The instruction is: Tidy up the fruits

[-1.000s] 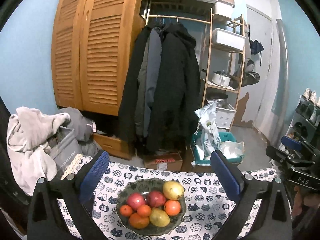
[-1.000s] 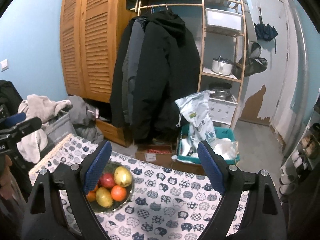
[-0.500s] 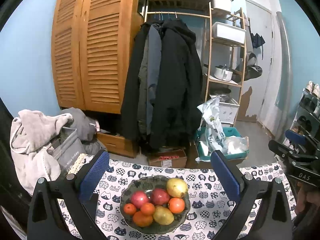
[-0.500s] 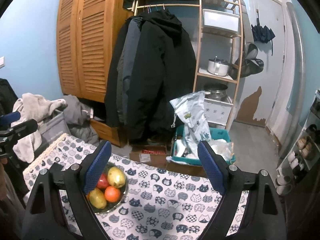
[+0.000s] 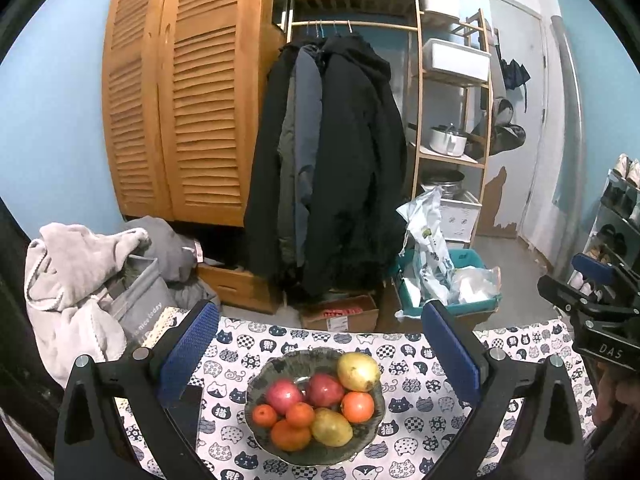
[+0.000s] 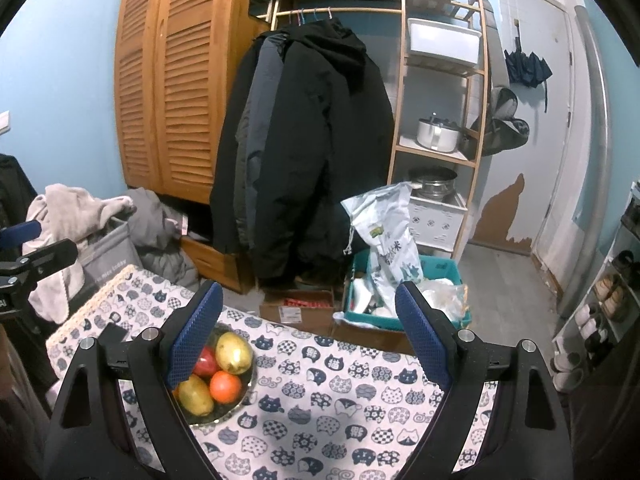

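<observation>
A dark glass bowl sits on a table with a cat-print cloth. It holds two red apples, two yellow pears and several oranges. My left gripper is open and empty, raised above and behind the bowl. My right gripper is open and empty, to the right of the bowl; its left finger hides part of the fruit. The right gripper also shows at the right edge of the left wrist view.
Beyond the table's far edge stand a cardboard box, a teal crate with bags, hanging coats, a wooden wardrobe and a shelf rack. A grey bin with clothes is at the left.
Both grippers have risen and pulled back a little, so the bowl sits lower and smaller between the fingers. Both stay open and empty. The fruit has not moved.
</observation>
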A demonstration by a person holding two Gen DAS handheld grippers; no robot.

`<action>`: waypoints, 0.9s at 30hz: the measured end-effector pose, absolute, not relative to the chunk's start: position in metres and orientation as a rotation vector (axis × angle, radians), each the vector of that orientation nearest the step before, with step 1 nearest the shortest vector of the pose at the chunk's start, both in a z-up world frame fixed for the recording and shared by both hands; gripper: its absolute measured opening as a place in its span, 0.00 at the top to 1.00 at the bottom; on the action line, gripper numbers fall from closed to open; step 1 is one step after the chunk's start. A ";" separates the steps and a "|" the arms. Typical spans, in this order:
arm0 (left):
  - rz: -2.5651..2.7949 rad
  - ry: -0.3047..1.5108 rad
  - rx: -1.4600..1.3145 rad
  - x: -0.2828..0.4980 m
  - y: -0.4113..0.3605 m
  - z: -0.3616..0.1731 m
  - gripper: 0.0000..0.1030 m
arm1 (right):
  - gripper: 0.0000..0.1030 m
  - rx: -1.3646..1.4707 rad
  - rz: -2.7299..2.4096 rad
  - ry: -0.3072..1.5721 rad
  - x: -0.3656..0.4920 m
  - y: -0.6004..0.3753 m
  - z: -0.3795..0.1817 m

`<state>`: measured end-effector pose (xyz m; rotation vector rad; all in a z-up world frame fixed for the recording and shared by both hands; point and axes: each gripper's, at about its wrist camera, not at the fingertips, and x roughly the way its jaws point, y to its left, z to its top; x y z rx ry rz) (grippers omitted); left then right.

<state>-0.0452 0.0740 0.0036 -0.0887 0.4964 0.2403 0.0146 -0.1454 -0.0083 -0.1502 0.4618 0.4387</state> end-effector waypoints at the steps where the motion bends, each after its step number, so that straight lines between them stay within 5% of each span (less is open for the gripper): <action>1: 0.241 0.500 -0.089 -0.045 0.075 0.003 0.01 | 0.16 -0.151 0.440 0.462 0.015 -0.145 -0.008; 27: 0.246 0.504 -0.083 -0.046 0.076 0.005 0.01 | 0.16 -0.146 0.443 0.458 0.014 -0.143 -0.008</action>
